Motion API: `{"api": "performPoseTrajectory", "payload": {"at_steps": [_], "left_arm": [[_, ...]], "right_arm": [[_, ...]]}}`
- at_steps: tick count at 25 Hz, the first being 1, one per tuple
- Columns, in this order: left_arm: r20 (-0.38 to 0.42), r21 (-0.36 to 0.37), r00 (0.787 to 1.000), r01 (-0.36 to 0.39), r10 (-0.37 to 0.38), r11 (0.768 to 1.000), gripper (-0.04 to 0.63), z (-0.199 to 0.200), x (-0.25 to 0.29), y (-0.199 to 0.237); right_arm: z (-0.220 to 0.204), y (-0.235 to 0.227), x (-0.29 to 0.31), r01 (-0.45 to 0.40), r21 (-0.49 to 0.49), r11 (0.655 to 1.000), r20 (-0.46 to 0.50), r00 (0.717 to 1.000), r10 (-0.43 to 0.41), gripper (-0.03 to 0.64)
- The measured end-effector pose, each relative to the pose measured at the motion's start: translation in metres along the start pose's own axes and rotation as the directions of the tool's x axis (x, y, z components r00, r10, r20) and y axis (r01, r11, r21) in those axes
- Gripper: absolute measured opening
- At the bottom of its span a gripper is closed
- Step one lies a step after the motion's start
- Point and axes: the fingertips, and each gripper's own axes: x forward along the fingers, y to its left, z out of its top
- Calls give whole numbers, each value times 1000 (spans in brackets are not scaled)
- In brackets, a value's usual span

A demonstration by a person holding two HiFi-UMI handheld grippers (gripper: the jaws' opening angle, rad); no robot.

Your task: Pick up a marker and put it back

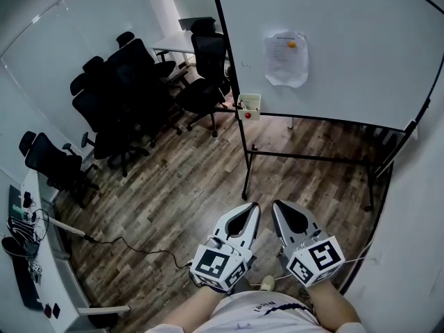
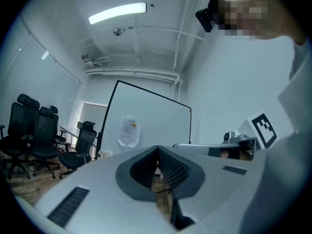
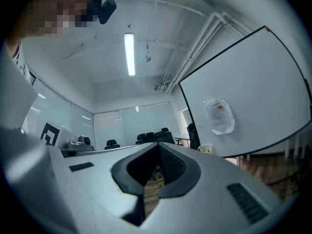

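Note:
A white holder box [image 1: 249, 105] hangs at the lower left corner of the whiteboard [image 1: 347, 40], with something red at its front; no marker can be told apart. The same box shows small in the left gripper view [image 2: 103, 154] and the right gripper view [image 3: 205, 148]. Both grippers are held close to the body, side by side, far from the board. My left gripper [image 1: 254, 207] [image 2: 157, 148] is shut with nothing between its jaws. My right gripper [image 1: 277, 205] [image 3: 158, 145] is also shut and holds nothing.
A sheet of paper [image 1: 286, 57] is stuck on the whiteboard. The board's black stand legs [image 1: 247, 172] rest on the wood floor. Several black office chairs [image 1: 114, 103] crowd the left, by a white table [image 1: 177, 44]. A desk with cables [image 1: 24, 234] lies at far left; a cord [image 1: 132, 245] crosses the floor.

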Motion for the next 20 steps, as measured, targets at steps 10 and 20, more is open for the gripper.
{"api": "performPoseTrajectory", "payload": {"at_steps": [10,20], "left_arm": [[-5,8,1000,1,-1,1000,12,0,48,22],[-15,16,1000,23,-23,1000,12,0,121,105]], "right_arm": [[3,-39,34,-4,6,1000,-4,1000,4,9],[-4,-88,128,33,-12,999,-22,999,-33,9]]}}
